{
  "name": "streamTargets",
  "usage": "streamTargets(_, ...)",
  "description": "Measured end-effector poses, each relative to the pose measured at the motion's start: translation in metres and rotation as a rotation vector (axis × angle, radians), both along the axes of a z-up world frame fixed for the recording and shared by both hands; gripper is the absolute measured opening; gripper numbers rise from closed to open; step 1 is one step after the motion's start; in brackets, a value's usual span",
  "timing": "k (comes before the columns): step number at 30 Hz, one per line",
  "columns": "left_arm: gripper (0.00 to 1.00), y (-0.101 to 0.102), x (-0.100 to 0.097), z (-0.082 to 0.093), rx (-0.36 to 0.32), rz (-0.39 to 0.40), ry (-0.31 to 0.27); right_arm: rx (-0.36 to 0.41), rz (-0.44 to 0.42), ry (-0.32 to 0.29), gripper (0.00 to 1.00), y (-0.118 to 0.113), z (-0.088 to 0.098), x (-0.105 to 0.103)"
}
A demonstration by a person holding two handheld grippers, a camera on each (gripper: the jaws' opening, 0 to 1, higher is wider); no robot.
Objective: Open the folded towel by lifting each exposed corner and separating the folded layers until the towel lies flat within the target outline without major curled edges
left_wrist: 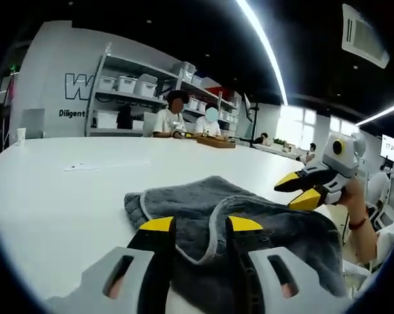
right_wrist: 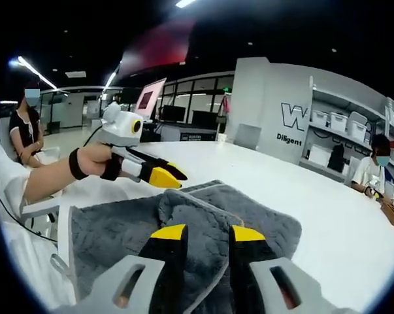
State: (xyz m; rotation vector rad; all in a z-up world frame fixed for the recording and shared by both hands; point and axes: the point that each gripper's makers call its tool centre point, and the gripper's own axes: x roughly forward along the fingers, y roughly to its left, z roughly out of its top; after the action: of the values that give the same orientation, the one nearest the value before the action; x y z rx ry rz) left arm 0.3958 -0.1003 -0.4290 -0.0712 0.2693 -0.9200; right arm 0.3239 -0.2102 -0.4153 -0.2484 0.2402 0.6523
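A grey towel [left_wrist: 249, 219] with a pale trimmed edge lies folded and rumpled on the white table [left_wrist: 66, 196]. My left gripper [left_wrist: 201, 226] is open low over its near side, and a folded edge runs down between the two yellow-tipped jaws. My right gripper [left_wrist: 300, 190] comes in from the right, held by a hand just above the towel's right part, jaws a little apart. In the right gripper view, my right gripper [right_wrist: 208, 233] is open over a raised fold of the towel [right_wrist: 118, 229]. The left gripper [right_wrist: 167, 175] hovers past the towel's far edge.
The white table [right_wrist: 327, 229] stretches wide around the towel. A paper sheet [left_wrist: 85, 167] lies on it to the left, and a wooden tray [left_wrist: 216, 142] sits at the far side where two people sit. Shelves with bins [left_wrist: 128, 85] line the back wall.
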Motion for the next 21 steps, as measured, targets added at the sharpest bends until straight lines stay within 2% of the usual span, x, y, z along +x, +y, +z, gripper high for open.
streamTargets(15, 0.29, 0.002, 0.019, -0.004, -0.013, 0.023, 0.008, 0.004, -0.013, 0.038, 0.22, 0.002, -0.012, 0.014)
streamTargets(21, 0.30, 0.001, 0.027, -0.006, -0.014, 0.031, 0.025, 0.002, -0.017, 0.029, 0.23, 0.001, -0.011, 0.015)
